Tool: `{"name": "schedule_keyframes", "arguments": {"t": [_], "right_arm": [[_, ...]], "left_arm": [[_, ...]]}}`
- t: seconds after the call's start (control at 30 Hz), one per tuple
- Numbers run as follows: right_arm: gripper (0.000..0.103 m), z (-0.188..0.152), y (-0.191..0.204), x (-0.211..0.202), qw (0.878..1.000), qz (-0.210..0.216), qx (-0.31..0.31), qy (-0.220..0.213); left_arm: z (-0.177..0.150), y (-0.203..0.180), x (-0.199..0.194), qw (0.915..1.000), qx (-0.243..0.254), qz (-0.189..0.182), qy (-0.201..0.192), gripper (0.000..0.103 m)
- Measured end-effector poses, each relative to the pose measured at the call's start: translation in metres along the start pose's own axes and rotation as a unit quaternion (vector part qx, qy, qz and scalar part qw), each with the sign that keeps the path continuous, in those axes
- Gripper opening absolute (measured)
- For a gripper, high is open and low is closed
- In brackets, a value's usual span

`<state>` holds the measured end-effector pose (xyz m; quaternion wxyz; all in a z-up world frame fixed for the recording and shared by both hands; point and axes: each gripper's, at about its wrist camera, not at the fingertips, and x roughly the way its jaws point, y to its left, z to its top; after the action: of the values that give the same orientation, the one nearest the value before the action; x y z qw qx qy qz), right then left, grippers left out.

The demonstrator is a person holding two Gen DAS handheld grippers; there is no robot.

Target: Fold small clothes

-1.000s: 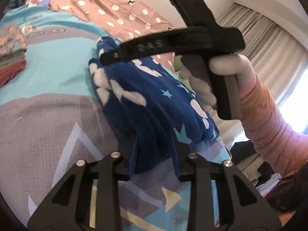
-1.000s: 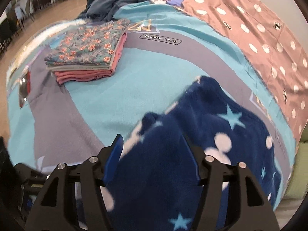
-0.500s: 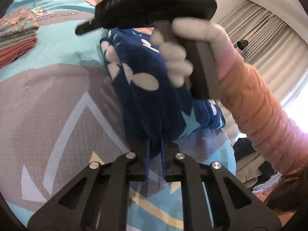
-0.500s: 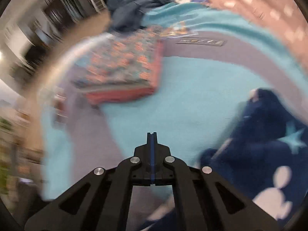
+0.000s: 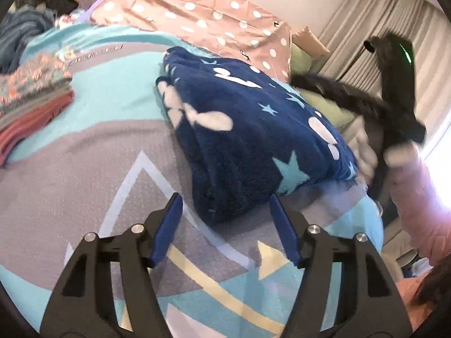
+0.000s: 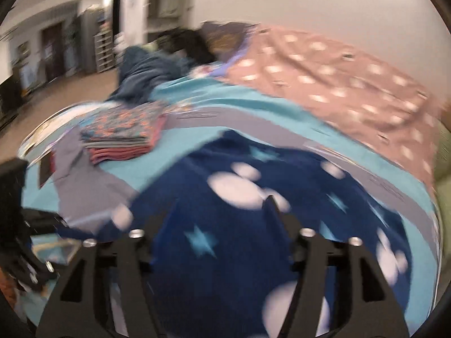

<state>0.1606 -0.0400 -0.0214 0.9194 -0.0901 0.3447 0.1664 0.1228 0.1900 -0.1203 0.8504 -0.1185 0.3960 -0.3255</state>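
On the bed, the folded navy fleece lies released; both claws, left claw and right claw, are opening, empty; next likely stacking it.

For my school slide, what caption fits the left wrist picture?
Left gripper, jaws opening, just short of a folded blue starry garment on the bed.

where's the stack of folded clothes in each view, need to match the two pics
Left wrist view: stack of folded clothes at the left edge, left of the blue star garment.
Right wrist view: stack left of centre, above-left of the blue garment.
Shared landmark: pink polka-dot cloth.
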Motion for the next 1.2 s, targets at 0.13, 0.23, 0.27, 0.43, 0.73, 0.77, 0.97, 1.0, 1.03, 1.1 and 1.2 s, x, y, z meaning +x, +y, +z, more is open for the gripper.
{"name": "schedule_keyframes", "arguments": {"t": [0.13,0.23,0.27,0.43,0.73,0.77,0.97,1.0,1.03,1.1,1.2], "right_arm": [[0.068,-0.039,0.013,-0.021,0.996,-0.064,-0.066,0.001],[0.069,-0.060,0.035,-0.030,0.987,-0.089,-0.131,-0.012],[0.069,-0.066,0.042,-0.032,0.985,-0.088,-0.147,-0.011],[0.070,-0.091,0.079,-0.030,0.970,-0.089,-0.223,-0.019],[0.078,-0.093,0.136,-0.005,0.940,-0.112,-0.316,-0.060],[0.078,-0.092,0.139,0.000,0.937,-0.116,-0.324,-0.059],[0.078,-0.080,0.150,0.027,0.934,-0.108,-0.339,-0.029],[0.079,-0.077,0.150,0.030,0.936,-0.107,-0.334,-0.027],[0.082,-0.072,0.149,0.035,0.939,-0.108,-0.326,-0.027],[0.087,-0.064,0.151,0.042,0.943,-0.110,-0.313,-0.026],[0.087,-0.054,0.151,0.056,0.948,-0.106,-0.298,-0.026]], "left_arm": [[0.006,0.001,-0.002,0.9999,-0.009,0.010,-0.003,0.067],[0.008,-0.003,-0.002,0.9997,-0.020,0.014,-0.010,0.071],[0.009,-0.002,-0.003,0.9995,-0.026,0.015,-0.012,0.074],[0.020,0.017,0.004,0.9978,-0.064,0.014,-0.013,0.076],[0.074,0.067,0.059,0.9899,-0.126,-0.063,0.019,0.077],[0.080,0.071,0.065,0.9889,-0.129,-0.071,0.020,0.077],[0.110,0.089,0.100,0.9818,-0.148,-0.117,0.020,0.076],[0.114,0.088,0.105,0.9824,-0.143,-0.119,0.022,0.076],[0.117,0.088,0.107,0.9831,-0.137,-0.119,0.023,0.075],[0.121,0.086,0.112,0.9842,-0.124,-0.124,0.026,0.074],[0.123,0.090,0.115,0.9827,-0.130,-0.130,0.023,0.062]]}}
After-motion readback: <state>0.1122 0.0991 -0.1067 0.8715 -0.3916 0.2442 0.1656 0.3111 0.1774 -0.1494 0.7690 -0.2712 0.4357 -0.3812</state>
